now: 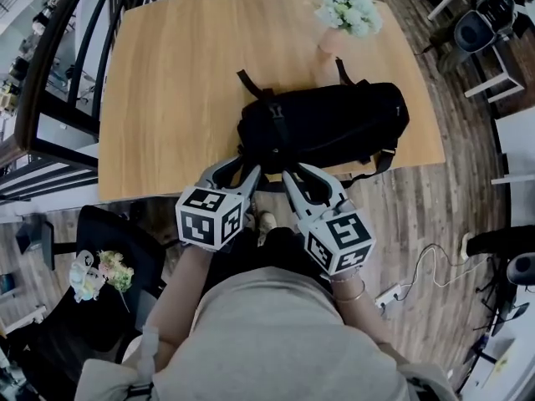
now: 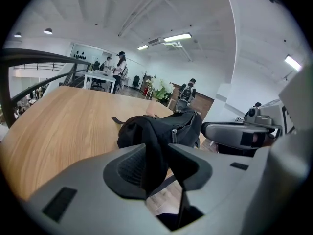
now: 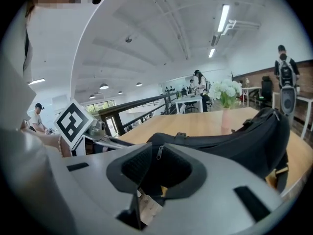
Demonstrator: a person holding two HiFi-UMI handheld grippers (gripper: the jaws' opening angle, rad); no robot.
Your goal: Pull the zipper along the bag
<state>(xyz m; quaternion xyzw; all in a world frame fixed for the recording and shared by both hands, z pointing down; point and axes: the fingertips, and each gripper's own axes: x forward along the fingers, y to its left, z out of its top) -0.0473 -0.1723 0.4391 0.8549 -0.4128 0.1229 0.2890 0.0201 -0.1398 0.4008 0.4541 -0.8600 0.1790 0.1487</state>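
A black bag (image 1: 326, 124) lies on its side near the front edge of the wooden table (image 1: 184, 90). My left gripper (image 1: 247, 169) meets the bag's near left end. In the left gripper view its jaws (image 2: 155, 155) are shut on a fold of the bag's black fabric (image 2: 151, 146), which fills the gap. Just right of it, my right gripper (image 1: 298, 172) is at the same end. In the right gripper view a small metal zipper pull (image 3: 157, 153) hangs between the open right gripper (image 3: 159, 160) jaws, and the pads are not pressing on it.
A pink vase of white flowers (image 1: 347, 15) stands behind the bag at the table's far edge. A dark railing (image 1: 50, 65) runs along the left. A black chair (image 1: 100, 249) sits below the table's front left corner. People stand far off in the room.
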